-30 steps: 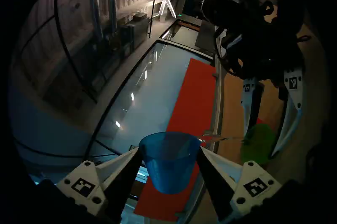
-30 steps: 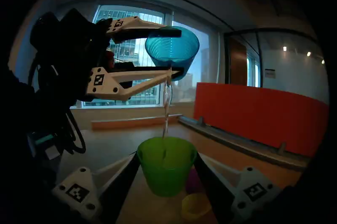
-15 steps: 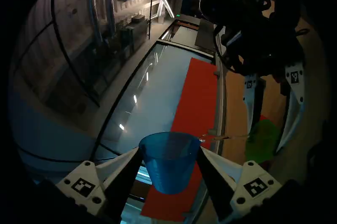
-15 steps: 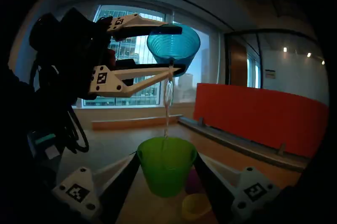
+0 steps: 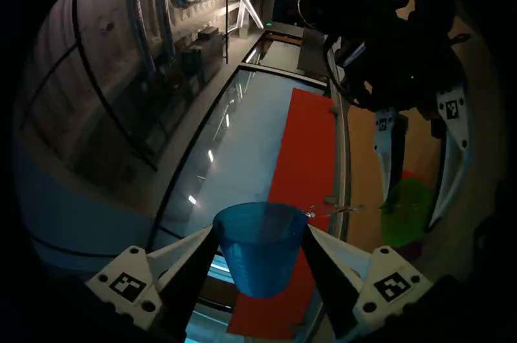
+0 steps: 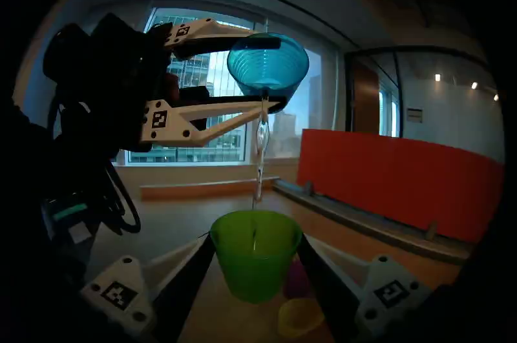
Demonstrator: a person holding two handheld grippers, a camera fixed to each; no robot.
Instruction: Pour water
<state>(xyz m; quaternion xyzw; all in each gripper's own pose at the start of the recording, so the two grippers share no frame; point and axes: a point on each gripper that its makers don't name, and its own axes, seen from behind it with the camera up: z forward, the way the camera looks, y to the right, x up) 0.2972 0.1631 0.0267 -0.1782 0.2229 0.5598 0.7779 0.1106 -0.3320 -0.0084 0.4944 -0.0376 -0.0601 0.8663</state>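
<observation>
Right gripper view, from the left edge: the left gripper (image 6: 266, 73) reaches in from the upper left, its jaws clamped above and below a blue cup (image 6: 268, 62) that is tipped toward the camera. From the cup's lower lip a thin stream of water (image 6: 260, 143) falls into the green cup (image 6: 255, 265) at lower centre. The right gripper (image 6: 255, 243) holds that cup upright with a finger pressed on each side; whether it rests on the wooden table (image 6: 161, 227) I cannot tell. Just right of it lie a small purple thing (image 6: 296, 278) and a yellow one (image 6: 300, 317), and a red panel (image 6: 400, 175) stands farther right. The pour looks under way. The stream is narrow and wavy, so too steep a tilt, or either hand drifting sideways, would likely send water past the rim onto the table.
</observation>
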